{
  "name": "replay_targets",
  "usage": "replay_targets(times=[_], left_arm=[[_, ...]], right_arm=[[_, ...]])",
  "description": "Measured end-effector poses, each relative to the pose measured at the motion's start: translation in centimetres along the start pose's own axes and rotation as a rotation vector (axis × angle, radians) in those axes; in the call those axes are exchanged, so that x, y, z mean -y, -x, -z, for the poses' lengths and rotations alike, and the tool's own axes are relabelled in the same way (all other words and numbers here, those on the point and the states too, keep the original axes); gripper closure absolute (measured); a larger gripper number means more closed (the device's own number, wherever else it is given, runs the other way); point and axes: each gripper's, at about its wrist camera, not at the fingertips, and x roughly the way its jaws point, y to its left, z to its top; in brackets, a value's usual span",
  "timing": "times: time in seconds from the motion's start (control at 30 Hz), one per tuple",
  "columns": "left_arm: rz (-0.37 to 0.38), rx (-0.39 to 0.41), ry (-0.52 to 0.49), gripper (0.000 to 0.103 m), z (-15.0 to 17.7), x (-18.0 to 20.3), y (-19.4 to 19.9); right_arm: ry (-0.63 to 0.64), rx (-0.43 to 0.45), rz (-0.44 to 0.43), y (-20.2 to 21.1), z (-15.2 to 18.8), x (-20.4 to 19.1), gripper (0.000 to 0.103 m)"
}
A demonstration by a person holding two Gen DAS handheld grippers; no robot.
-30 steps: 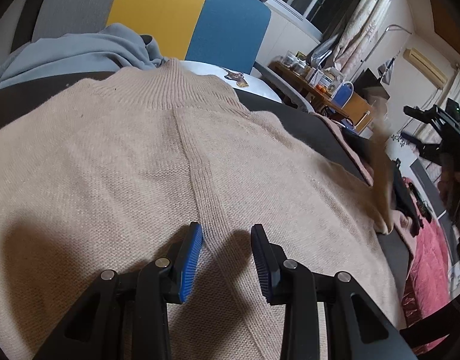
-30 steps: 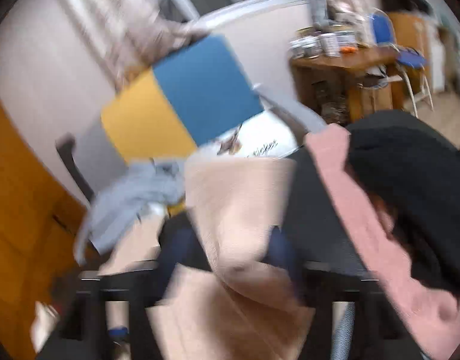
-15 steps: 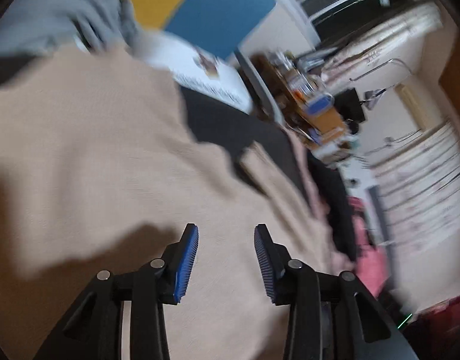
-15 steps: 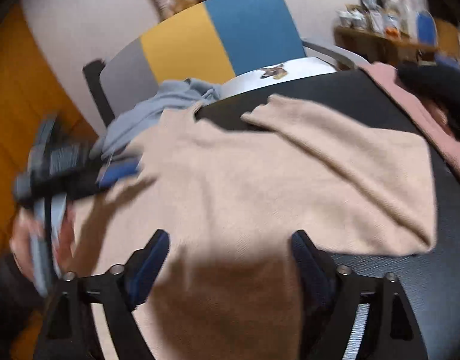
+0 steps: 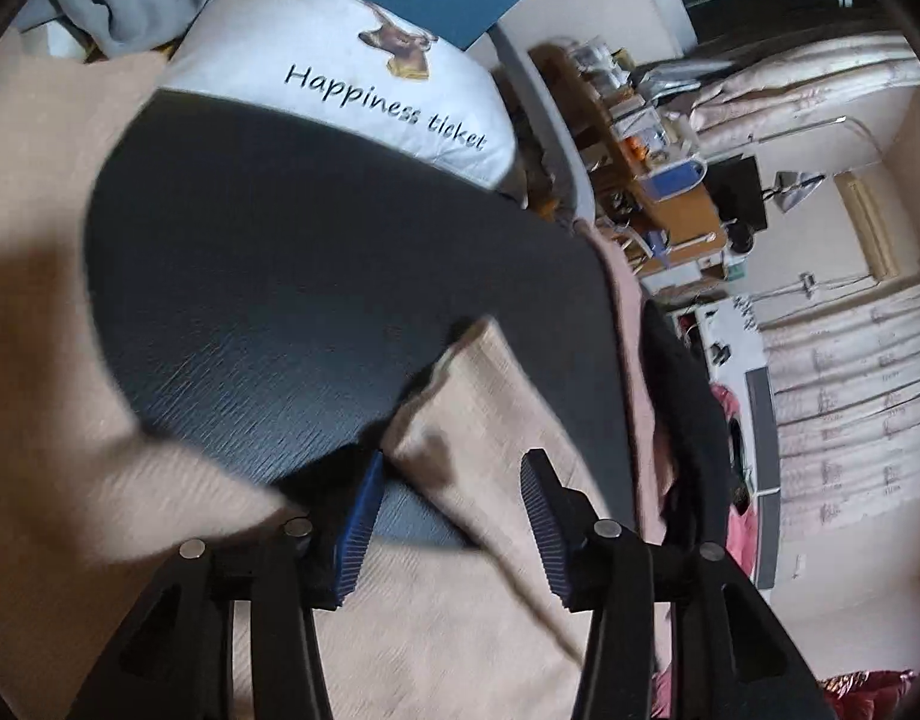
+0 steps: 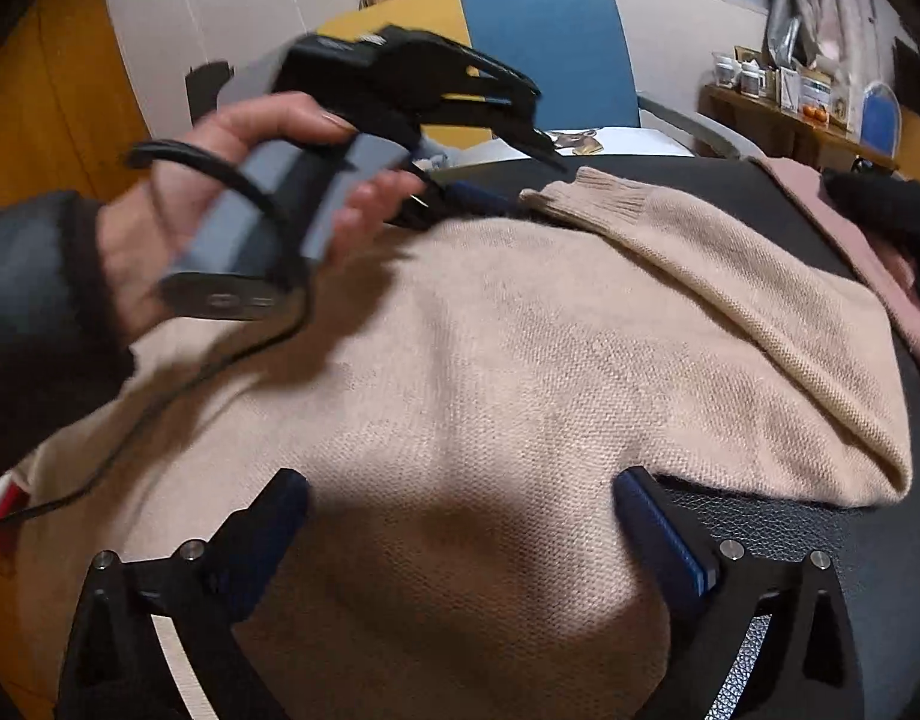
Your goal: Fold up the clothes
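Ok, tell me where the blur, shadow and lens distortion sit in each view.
Left wrist view: beige sweater smeared at the left edge, the pillow print sharp, the room bent by the fisheye. Right wrist view: the hand and left gripper motion-blurred, a dark shadow on the sweater between the right gripper fingers, knit sharp.

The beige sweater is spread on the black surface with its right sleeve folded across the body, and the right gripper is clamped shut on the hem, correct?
Not quite. The right gripper is not clamped: in the right wrist view its jaws are opening wide over the beige sweater, pinching nothing. The sleeve does lie folded across the body on the black surface.
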Motion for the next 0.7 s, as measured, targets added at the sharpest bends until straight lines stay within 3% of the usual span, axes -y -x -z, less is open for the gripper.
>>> replay_targets(times=[0.07, 0.13, 0.17, 0.2, 0.23, 0.3, 0.4, 0.6, 0.7], left_arm=[[0.0, -0.002, -0.002, 0.052, -0.1, 0.5, -0.7], [-0.051, -0.003, -0.051, 0.059, -0.1, 1.4, -1.3], [-0.09, -0.008, -0.086, 0.071, 0.0, 2.0, -1.6], [-0.12, -0.023, -0.109, 0.095, 0.1, 2.2, -1.9], [-0.131, -0.069, -0.105, 0.099, 0.2, 2.2, -2.6], [-0.129, -0.067, -0.088, 0.099, 0.0, 2.2, -2.4], [-0.082, 0.011, -0.103, 0.099, -0.4, 3.1, 0.3], [0.073, 0.237, -0.111, 0.1, -0.5, 4.2, 11.7], [0.107, 0.362, -0.123, 0.1, 0.3, 3.8, 18.0]], right_arm=[[-0.008, 0.008, -0.008, -0.3, -0.1, 0.3, 0.0], [-0.005, 0.009, -0.003, -0.6, -0.1, 0.2, 0.0], [-0.004, 0.01, -0.001, -0.6, -0.1, 0.1, 0.0], [-0.003, 0.01, 0.0, -0.6, 0.0, 0.1, 0.0], [-0.004, 0.011, -0.001, -0.6, 0.0, 0.0, 0.0], [-0.005, 0.012, -0.002, -0.6, 0.0, 0.0, 0.0], [-0.005, 0.01, 0.0, -0.8, 0.0, -0.2, 0.0], [0.013, -0.006, 0.027, -1.3, -0.1, -0.7, 0.0], [0.029, -0.018, 0.05, -1.5, -0.2, -1.2, 0.0]])
